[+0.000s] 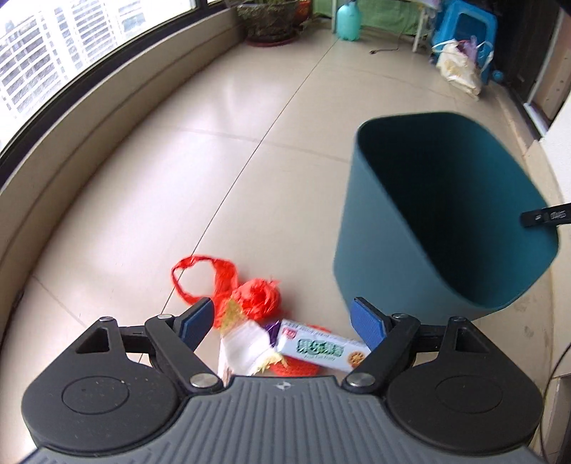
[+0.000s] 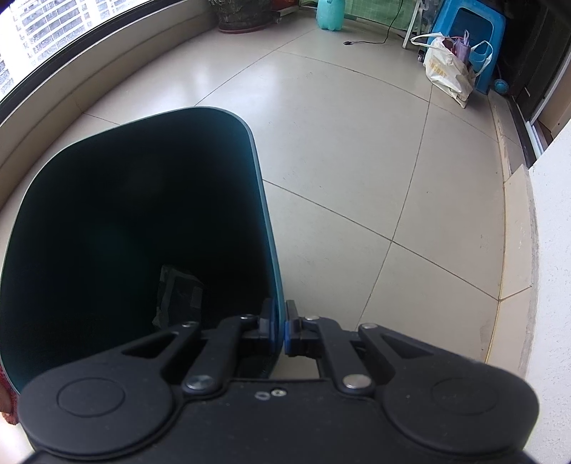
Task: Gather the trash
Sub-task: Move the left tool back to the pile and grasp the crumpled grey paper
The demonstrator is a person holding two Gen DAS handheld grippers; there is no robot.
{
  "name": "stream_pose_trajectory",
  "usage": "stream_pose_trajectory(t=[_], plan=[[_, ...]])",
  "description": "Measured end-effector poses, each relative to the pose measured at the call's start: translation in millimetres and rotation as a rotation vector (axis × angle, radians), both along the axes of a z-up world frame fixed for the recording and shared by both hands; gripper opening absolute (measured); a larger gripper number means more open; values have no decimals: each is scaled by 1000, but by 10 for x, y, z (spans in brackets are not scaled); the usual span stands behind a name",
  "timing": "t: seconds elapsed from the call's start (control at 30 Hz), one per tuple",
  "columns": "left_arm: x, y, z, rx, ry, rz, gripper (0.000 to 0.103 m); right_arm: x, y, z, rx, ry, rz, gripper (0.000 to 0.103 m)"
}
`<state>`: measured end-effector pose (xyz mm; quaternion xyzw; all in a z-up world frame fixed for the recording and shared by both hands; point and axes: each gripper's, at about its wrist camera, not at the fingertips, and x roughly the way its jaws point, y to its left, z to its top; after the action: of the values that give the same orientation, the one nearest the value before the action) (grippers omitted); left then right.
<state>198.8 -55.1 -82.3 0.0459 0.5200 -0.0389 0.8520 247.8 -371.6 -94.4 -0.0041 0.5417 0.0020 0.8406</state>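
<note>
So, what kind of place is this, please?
Probably an enclosed balcony or sunroom of a high apartment. A long curved window shows tall buildings outside, the tiled floor runs beside it, and a potted plant and a blue plastic stool stand at the far end.

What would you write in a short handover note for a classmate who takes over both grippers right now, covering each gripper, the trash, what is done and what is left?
Left gripper: open, holding nothing, poised over the litter pile.
Right gripper: shut on the rim of the teal trash bin, holding it tilted.
On the floor beside the bin: red plastic bag, biscuit packet, white wrapper.
Done: one dark piece lies inside the bin.
Left: pick up each piece of litter and drop it in the bin.
</note>
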Motion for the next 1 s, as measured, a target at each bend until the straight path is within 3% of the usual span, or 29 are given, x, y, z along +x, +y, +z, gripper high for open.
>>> stream_pose_trajectory(t=[0.13,0.27,0.4,0.47,0.73,0.87,1.0], plan=[[2,389,-544,-15,112,110,83,-22,-7,-14,0,-4,13,5],[21,824,-1055,-81,232,213,83,-79,33,-21,-4,-8,29,5],[-81,1060,-1544,-49,327,300,83,-84,32,-14,1,-9,29,5],[-115,1112,-1745,10,356,340,83,-94,43,-15,-1,-9,32,5],[-55,1210,-2099,-36,472,432,83,-73,81,-13,-15,-3,34,6],[-45,1213,-2208,20,481,440,83,-74,83,-18,-8,-4,31,6],[-48,1357,-2340,-47,510,500,83,-67,68,-16,-1,-5,27,6]])
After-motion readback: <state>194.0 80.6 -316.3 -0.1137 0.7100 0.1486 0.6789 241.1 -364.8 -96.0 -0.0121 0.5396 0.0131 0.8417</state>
